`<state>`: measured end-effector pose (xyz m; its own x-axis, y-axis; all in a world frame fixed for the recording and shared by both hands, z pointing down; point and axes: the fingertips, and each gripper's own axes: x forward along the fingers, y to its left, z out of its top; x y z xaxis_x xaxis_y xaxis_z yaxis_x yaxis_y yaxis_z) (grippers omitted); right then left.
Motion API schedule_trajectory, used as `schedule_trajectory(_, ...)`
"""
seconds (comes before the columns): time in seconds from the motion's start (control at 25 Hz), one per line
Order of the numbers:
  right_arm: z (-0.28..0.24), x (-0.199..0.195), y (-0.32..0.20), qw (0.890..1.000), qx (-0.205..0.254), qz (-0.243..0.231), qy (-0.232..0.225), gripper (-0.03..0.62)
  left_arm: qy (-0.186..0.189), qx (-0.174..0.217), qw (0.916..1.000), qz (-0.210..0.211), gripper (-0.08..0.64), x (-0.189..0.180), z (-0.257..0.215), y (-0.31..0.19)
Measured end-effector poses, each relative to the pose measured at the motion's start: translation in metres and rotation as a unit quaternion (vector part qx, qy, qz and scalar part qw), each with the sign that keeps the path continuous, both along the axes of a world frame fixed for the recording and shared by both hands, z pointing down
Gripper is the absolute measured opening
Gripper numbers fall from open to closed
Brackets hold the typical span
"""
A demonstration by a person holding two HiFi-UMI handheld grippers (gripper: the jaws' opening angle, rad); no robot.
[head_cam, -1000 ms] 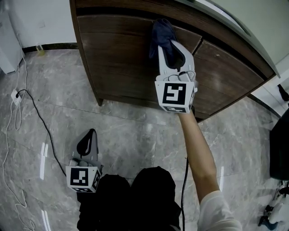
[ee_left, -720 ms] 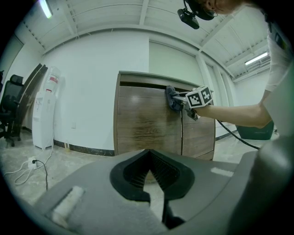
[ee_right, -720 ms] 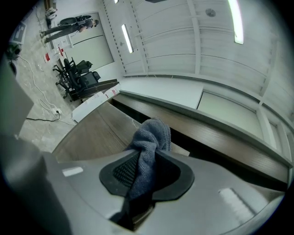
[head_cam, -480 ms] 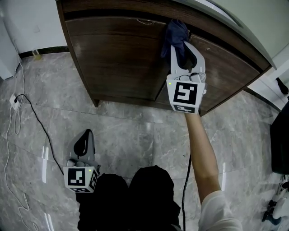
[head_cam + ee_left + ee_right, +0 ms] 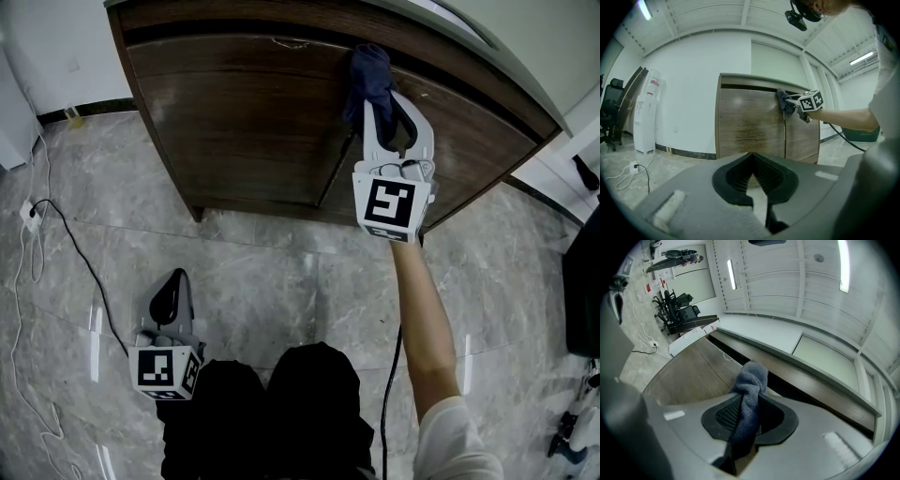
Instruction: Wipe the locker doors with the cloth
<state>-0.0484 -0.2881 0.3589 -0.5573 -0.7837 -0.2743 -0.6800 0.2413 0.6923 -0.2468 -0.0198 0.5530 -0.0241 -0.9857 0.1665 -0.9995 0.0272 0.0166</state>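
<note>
The dark wooden locker (image 5: 244, 131) has two doors that meet at a vertical seam (image 5: 336, 169). My right gripper (image 5: 380, 103) is raised to the top of that seam and shut on a dark blue cloth (image 5: 367, 73). The bunched cloth presses against the upper edge of the doors. In the right gripper view the cloth (image 5: 751, 378) runs up between the pads onto the door (image 5: 689, 371). My left gripper (image 5: 171, 298) hangs low over the floor beside the person's legs, shut and holding nothing. Seen from the left gripper view, the locker (image 5: 750, 126) stands ahead.
A black cable with a wall plug (image 5: 28, 208) lies on the grey marble floor at the left. A white appliance (image 5: 11, 112) stands at the left edge and a dark object (image 5: 581, 300) at the right edge. A white water dispenser (image 5: 647, 112) stands left of the locker.
The right gripper has carried the cloth rightward along the top of the left door to the seam between the doors. The left gripper has stayed low.
</note>
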Motion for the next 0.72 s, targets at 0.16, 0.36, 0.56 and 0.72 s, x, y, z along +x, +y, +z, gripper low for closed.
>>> schedule_trajectory(0.16,0.004,0.019,-0.005,1.000,-0.002,0.017,0.000,0.077,0.001,-0.001,1.0000,0.001,0.000,0.001,0.001,-0.001)
schedule_trajectory(0.36,0.005,0.045,-0.011,0.999,-0.002,0.039,-0.003,0.077,-0.001,0.000,1.0000,0.003,0.000,0.004,0.002,-0.001)
schedule_trajectory(0.56,0.008,0.070,-0.016,0.998,-0.002,0.061,-0.006,0.077,-0.004,-0.002,1.0000,0.003,0.000,0.003,0.001,-0.001)
schedule_trajectory(0.72,0.013,0.091,-0.020,0.997,-0.004,0.078,-0.004,0.077,-0.006,-0.002,1.0000,0.002,0.000,0.004,-0.002,0.000)
